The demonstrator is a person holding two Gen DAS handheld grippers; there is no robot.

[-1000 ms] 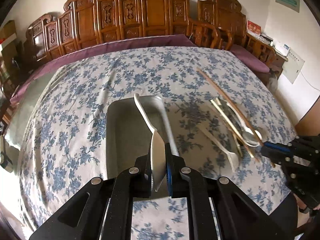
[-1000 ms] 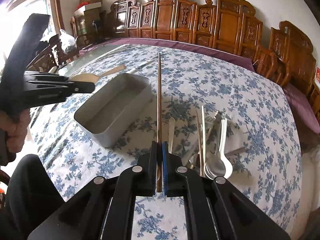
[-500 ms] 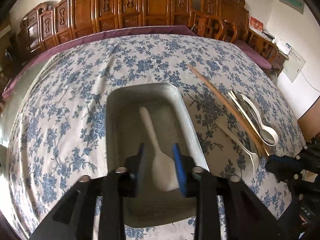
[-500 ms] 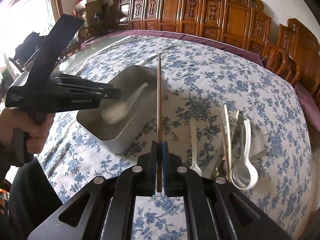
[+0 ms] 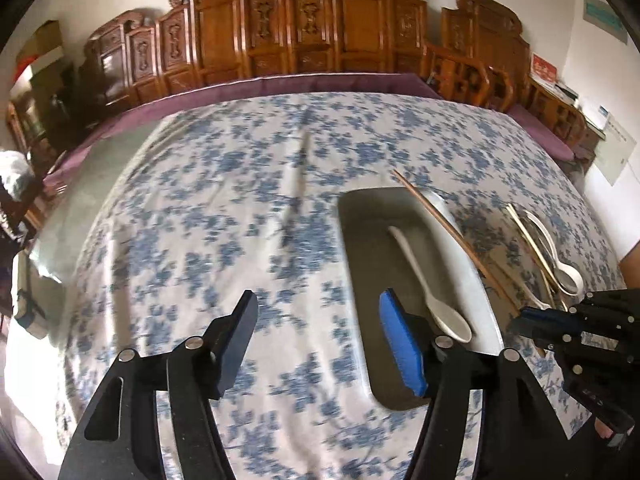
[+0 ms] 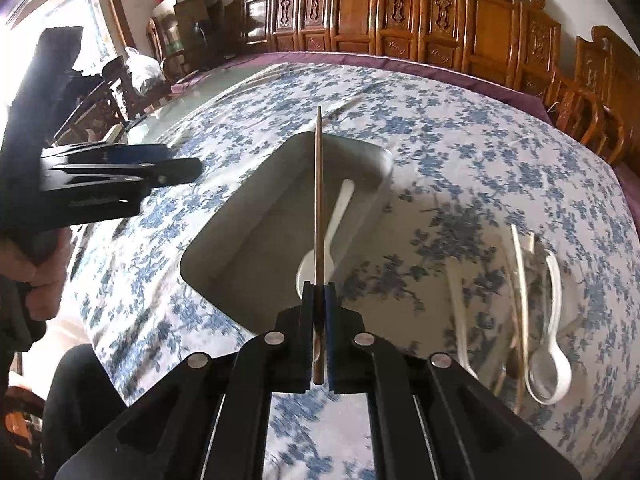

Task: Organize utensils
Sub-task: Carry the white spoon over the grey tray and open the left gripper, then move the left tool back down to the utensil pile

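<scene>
A grey metal tray [image 5: 360,240] [image 6: 248,240] sits on the flowered tablecloth. A white spoon [image 5: 424,280] [image 6: 336,220] lies loose inside it. My left gripper [image 5: 320,340] [image 6: 176,172] hangs over the tray's left edge, its jaws opening with nothing between them. My right gripper [image 6: 319,304] [image 5: 520,320] is shut on a brown wooden chopstick [image 6: 318,200] [image 5: 448,228], which points out over the tray. Right of the tray lies a heap of utensils [image 6: 532,320] [image 5: 548,248]: white spoons and pale chopsticks.
The blue-and-white tablecloth [image 5: 224,220] covers a large round table. Carved wooden chairs [image 5: 320,24] line the far side. A person's hand [image 6: 36,280] holds the left gripper's handle at the left edge of the right wrist view.
The left gripper let go of the white spoon, which now lies in the tray, then opened and slid left. The right gripper carried the chopstick leftward over the tray.
</scene>
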